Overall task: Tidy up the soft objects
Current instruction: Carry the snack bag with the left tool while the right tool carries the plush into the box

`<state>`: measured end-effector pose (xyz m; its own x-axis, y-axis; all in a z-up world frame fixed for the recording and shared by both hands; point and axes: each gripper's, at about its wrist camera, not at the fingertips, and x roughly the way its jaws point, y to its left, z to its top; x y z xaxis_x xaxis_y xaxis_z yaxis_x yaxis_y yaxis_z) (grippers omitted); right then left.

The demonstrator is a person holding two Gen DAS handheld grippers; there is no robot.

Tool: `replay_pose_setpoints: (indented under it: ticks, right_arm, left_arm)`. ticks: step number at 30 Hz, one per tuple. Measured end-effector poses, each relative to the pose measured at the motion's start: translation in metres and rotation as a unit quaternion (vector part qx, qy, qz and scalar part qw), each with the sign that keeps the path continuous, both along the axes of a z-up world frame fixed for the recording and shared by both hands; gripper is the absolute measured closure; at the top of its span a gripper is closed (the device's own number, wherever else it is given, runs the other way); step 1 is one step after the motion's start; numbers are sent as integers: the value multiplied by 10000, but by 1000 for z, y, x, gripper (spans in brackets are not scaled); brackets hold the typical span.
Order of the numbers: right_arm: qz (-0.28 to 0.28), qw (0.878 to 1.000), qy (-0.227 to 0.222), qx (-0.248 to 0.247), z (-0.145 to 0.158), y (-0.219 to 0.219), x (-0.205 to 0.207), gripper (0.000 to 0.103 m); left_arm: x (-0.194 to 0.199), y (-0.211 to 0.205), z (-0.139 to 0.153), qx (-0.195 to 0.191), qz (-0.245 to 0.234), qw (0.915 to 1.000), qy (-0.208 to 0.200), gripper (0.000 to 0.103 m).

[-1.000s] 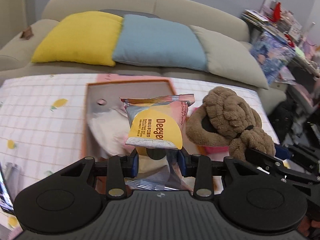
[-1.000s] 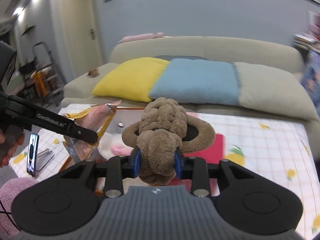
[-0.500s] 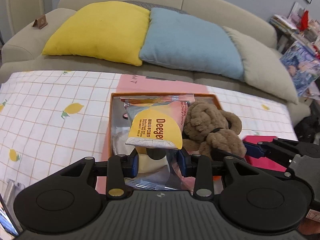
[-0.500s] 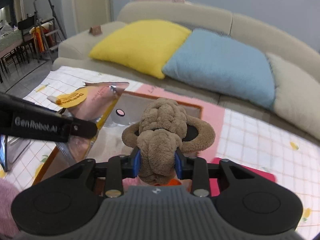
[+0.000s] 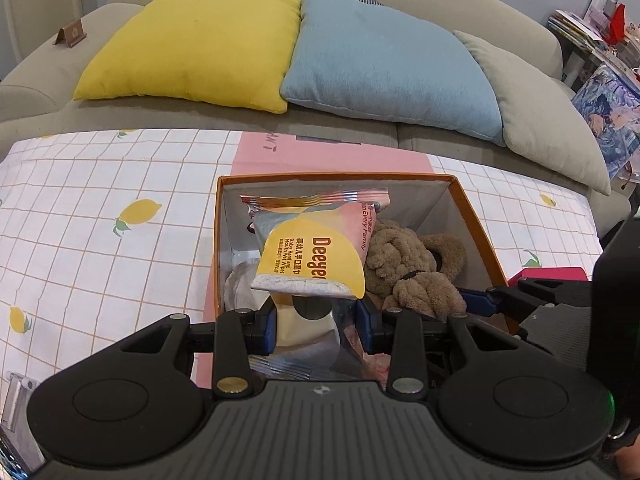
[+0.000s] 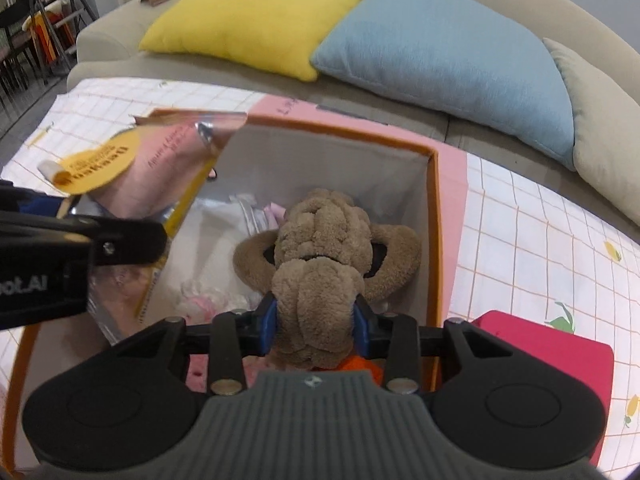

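Observation:
My left gripper [image 5: 316, 326] is shut on a pink and yellow wet wipes pack [image 5: 316, 248] and holds it over the left half of the orange box [image 5: 476, 216]. My right gripper [image 6: 316, 326] is shut on a brown plush toy [image 6: 320, 248] and holds it inside the right half of the same box [image 6: 434, 200]. The plush also shows in the left wrist view [image 5: 408, 264], beside the pack. The pack shows at the left in the right wrist view [image 6: 148, 168]. White and pink soft items [image 6: 208, 292] lie on the box floor.
The box stands on a table with a lemon-print cloth [image 5: 100, 220]. A red flat item [image 6: 552, 352] lies right of the box. A sofa with yellow [image 5: 196, 44], blue [image 5: 388, 64] and beige cushions is behind. A phone stand [image 5: 16, 396] is at the table's left edge.
Both grippers have moved forward and down over the box. The plush has gone from above the table to inside the box, and the wipes pack now hangs over the box.

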<state>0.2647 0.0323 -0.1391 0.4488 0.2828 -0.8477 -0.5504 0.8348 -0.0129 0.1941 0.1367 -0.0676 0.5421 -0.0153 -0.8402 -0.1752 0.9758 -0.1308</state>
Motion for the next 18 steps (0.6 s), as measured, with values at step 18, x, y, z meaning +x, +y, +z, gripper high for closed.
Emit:
replay_pose_setpoints:
  ticks: [18]
  right_arm:
    - [-897, 9864, -884, 1053, 83, -116, -58, 31]
  left_arm:
    - [-36, -34, 23, -1142, 3, 9934, -128, 67]
